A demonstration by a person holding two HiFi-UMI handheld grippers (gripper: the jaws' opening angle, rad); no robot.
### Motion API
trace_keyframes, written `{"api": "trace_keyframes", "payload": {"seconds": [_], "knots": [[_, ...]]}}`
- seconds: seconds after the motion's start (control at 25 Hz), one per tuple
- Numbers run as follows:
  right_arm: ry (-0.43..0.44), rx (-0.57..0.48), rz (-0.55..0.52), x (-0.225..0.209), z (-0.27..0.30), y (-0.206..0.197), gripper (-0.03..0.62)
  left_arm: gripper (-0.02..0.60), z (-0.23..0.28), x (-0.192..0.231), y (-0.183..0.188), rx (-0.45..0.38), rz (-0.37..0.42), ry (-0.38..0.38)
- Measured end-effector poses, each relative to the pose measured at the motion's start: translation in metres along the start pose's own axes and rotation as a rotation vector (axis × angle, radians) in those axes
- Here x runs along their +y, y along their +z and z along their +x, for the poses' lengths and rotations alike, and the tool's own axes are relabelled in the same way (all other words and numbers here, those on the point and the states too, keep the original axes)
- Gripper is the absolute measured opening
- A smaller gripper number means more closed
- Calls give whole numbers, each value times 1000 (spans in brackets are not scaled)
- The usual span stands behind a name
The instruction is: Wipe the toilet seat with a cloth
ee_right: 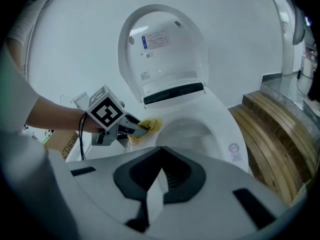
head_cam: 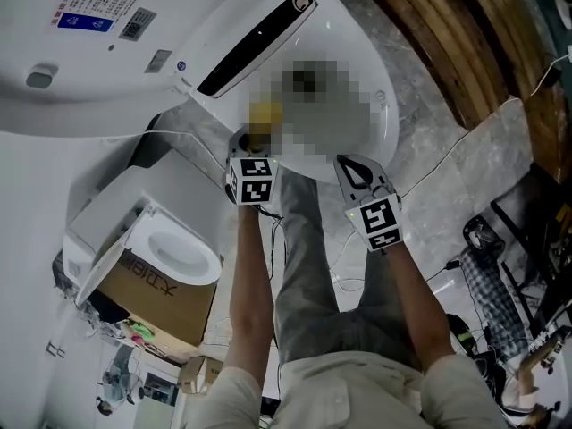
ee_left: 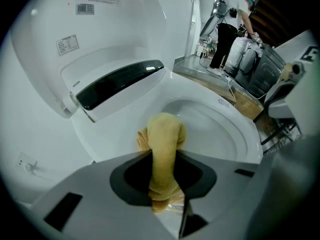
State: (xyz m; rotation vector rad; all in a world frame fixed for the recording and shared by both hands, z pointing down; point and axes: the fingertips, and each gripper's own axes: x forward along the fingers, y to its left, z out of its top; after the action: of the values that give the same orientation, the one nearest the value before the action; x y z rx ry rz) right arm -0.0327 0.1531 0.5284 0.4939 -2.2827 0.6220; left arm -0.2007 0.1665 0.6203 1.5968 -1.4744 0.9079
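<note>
While yellow cloth (ee_left: 162, 134) sat pinched in left gripper (ee_left: 164, 156), free end bunched on toilet seat (ee_left: 110, 139), left rim near hinge. Right gripper (ee_right: 160, 151) pressed together, empty. Cloth likely soft, light, floppy — best gripped mid-fold.

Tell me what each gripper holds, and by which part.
Left gripper pinches the yellow cloth by one bunched end, the rest protruding. Right gripper holds nothing.

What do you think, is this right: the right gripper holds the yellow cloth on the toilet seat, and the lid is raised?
Not quite: the left gripper holds the yellow cloth on the toilet seat, as the left gripper view shows. The right gripper is shut on nothing. The lid is raised.
</note>
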Motion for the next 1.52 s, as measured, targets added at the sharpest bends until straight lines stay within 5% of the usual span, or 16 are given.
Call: {"api": "trace_keyframes", "payload": {"seconds": [0.48, 0.84, 1.16, 1.52], "knots": [[61, 0, -77, -26, -40, -11, 8, 120, -11, -45, -31, 22, -106, 2], [85, -2, -127, -56, -107, -9, 7, 120, -64, -114, -17, -32, -164, 1], [149, -21, -177, -37, -193, 23, 6, 120, -161, -167, 42, -132, -193, 0], [171, -228, -266, -5, -289, 142, 7, 120, -290, -205, 150, -347, -122, 48]]}}
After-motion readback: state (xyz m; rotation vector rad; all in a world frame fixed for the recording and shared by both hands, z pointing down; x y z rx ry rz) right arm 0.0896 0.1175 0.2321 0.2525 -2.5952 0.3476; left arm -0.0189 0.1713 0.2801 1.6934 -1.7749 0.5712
